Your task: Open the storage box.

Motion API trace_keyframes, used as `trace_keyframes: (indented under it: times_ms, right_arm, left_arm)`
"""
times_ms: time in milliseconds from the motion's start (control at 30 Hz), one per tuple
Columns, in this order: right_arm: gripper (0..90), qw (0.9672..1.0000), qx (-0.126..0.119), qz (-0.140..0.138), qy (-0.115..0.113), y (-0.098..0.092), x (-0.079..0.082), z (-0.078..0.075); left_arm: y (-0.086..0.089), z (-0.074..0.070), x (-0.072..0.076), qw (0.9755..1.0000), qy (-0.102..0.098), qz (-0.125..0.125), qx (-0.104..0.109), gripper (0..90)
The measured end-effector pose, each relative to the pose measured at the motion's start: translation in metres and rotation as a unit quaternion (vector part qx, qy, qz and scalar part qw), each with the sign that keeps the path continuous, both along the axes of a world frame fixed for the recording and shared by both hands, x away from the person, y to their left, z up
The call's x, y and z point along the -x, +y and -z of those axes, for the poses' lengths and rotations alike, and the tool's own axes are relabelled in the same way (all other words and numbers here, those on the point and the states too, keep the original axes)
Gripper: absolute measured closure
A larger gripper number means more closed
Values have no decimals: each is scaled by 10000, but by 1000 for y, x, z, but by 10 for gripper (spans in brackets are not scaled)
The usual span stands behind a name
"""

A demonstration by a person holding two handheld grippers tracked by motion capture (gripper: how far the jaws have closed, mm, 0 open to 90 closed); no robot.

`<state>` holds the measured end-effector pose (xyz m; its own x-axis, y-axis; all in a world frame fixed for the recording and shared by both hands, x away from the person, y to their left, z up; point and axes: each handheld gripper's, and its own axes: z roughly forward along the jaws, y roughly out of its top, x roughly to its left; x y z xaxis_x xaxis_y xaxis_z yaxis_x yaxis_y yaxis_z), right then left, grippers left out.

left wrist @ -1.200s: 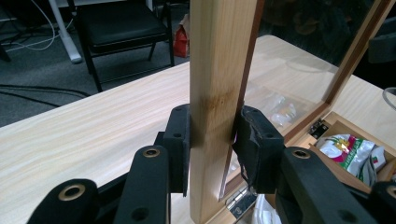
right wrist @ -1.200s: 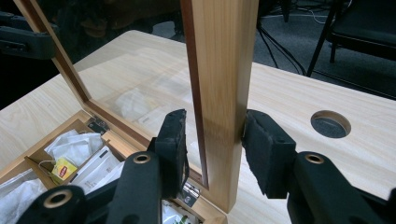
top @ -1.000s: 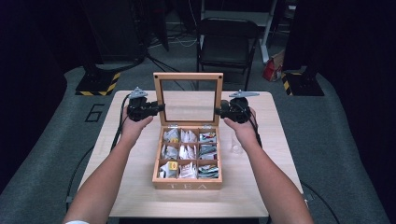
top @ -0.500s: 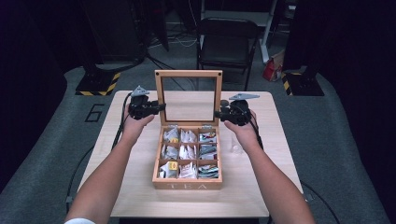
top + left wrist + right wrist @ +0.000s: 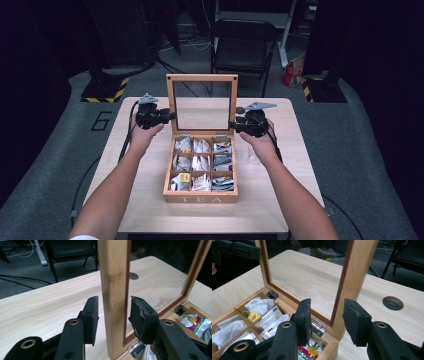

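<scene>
- Concerns a wooden tea box (image 5: pixel 200 197) standing mid-table, nearer the person's edge, with its glass-paned lid (image 5: pixel 202 78) swung up to about upright at the far side
- Looks stiff and fairly light in the frame, yet fragile across the glass pane (image 5: pixel 202 112); best taken by the wooden side rails, never by the glass
- Pivots on two small metal hinges (image 5: pixel 318 328) at the back edge, so likely swings freely and may drop shut if let go carelessly
- Holds loose tea bags (image 5: pixel 201 162) in nine compartments, soft and light, liable to shift if the box gets jolted
- At the left gripper (image 5: pixel 170 116): fingers (image 5: pixel 90 315) spread on either side of the lid's left rail, having just been opening, wood between them but not squeezed
- At the right gripper (image 5: pixel 234 123): fingers (image 5: pixel 303 315) parted on either side of the right rail, low down near the hinge, a gap on both sides
- Rests on a pale wood-grain table (image 5: pixel 280 200), smooth and level, probably slippery enough for the box to slide under a sideways push; a round cable hole (image 5: pixel 393 302) behind the lid
- Beyond: grey carpeted floor (image 5: pixel 370 165), a dark folding chair (image 5: pixel 243 40) past the far edge, dim surroundings
</scene>
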<state>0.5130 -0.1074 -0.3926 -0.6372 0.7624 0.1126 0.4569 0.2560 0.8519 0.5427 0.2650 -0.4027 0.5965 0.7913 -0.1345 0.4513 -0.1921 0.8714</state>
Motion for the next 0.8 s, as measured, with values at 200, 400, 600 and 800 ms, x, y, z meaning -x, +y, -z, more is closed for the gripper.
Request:
trace_keyframes:
  times_ms: [200, 400, 600, 800]
  right_arm:
    - [526, 9998, 59, -185, -11, 8, 8, -3]
    - [482, 9994, 5, -336, 23, 15, 16, -6]
    - [481, 9982, 84, -595, -81, 22, 35, -12]
    - [500, 9965, 135, -828, -48, 29, 53, -16]
  left_arm:
    - [2, 0, 6, 10000, 69, 49, -5, 524]
    - [2, -6, 15, 9998, 24, 174, 36, 518]
    - [2, -15, 26, 9996, -20, 264, 14, 519]
    - [5, -22, 43, 9994, -88, 313, 72, 524]
